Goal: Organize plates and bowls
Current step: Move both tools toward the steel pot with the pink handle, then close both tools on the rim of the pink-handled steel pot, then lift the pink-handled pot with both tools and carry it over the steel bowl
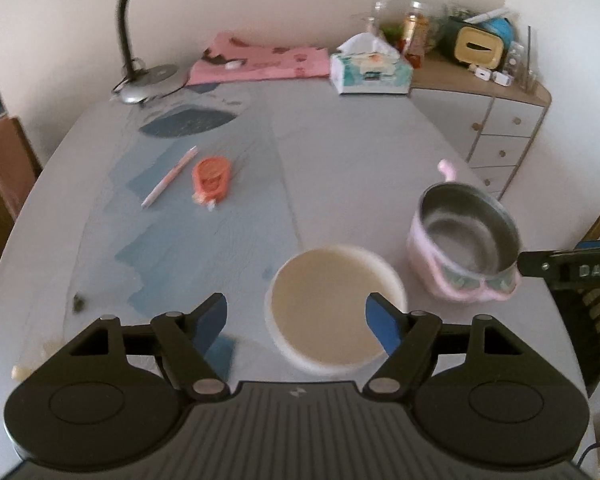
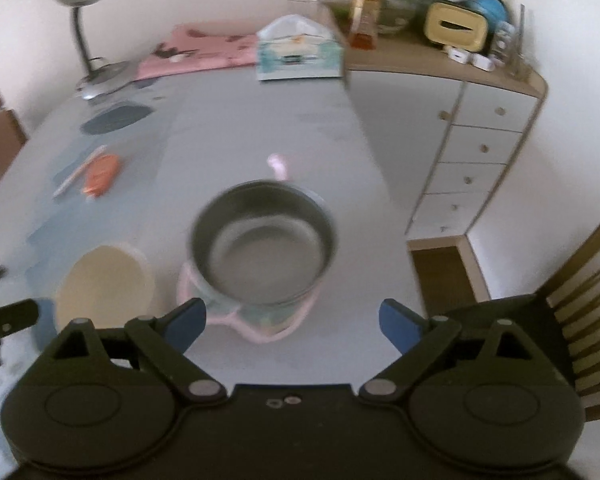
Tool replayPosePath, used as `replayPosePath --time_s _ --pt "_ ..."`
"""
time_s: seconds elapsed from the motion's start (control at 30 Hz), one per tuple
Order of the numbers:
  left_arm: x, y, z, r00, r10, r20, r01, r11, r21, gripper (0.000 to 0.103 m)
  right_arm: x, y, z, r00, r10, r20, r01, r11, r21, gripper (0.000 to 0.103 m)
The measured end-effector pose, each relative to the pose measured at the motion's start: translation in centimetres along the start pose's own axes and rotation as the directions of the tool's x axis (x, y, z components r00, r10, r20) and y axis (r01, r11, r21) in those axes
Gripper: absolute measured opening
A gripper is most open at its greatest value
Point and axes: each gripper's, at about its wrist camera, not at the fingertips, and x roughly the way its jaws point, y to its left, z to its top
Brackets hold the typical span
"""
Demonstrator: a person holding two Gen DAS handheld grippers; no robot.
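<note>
I have both grippers over the table (image 1: 340, 140), each lined up on its own bowl, so I judge this to be the approach step: nothing is picked up yet.

The left gripper (image 1: 296, 320) has its jaws spread wide and empty. The cream bowl (image 1: 332, 308) sits just ahead of them, its near rim lying between the two blue fingertips (image 1: 380, 320), the right one overlapping the bowl's inside edge in the left wrist view. I cannot tell whether that pad touches the rim or only hangs above it.

The right gripper (image 2: 294, 322) is also spread wide with nothing in it. The steel bowl with the pink shell (image 2: 260, 244) stands just beyond its fingertips, centred between them, with one pink handle pointing away from me and the shell's pink lip on the near side. The cream bowl lies just off to the left of it, close but apart.

Further off, left of the left fingers, lie a pen (image 1: 170, 176) and an orange tag (image 1: 212, 178); they are not in my way.

Next, I think each hand needs to come lower so one finger goes inside a rim and the other outside, then pinch. The steel bowl looks wider, so the cream one should probably nest into it.
</note>
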Motion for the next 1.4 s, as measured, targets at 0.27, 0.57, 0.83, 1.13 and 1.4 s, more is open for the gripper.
replayPosePath --time_s 0.27,0.57,0.83,1.13,1.4 --pt "4.8 -4.8 4.1 0.998 -0.045 -0.037 0.046 0.998 0.030 0.076 3.1 -1.9 1.3 0.999 -0.021 -0.029 0.022 0.999 0.035 0.087" --pt "9.8 -9.2 5.8 0.996 -0.029 -0.087 0.036 0.996 0.077 0.067 5.7 -2.8 2.0 0.998 -0.007 -0.059 0.010 0.998 0.054 0.070" --pt "12.0 -10.6 5.9 0.990 -0.020 -0.137 0.031 0.997 0.076 0.035 7.1 -3.2 2.3 0.997 0.025 -0.069 -0.022 0.998 0.054 0.049" --pt "12.6 -11.6 5.4 0.988 0.001 -0.153 0.011 0.997 0.076 0.010 7.0 -2.8 2.2 0.995 0.079 -0.052 -0.077 0.996 0.042 0.022" --pt "11.8 -12.1 4.6 0.987 0.027 -0.157 -0.017 0.998 0.064 0.007 6.4 -2.2 1.7 0.998 0.047 -0.051 -0.046 0.999 0.013 0.012"
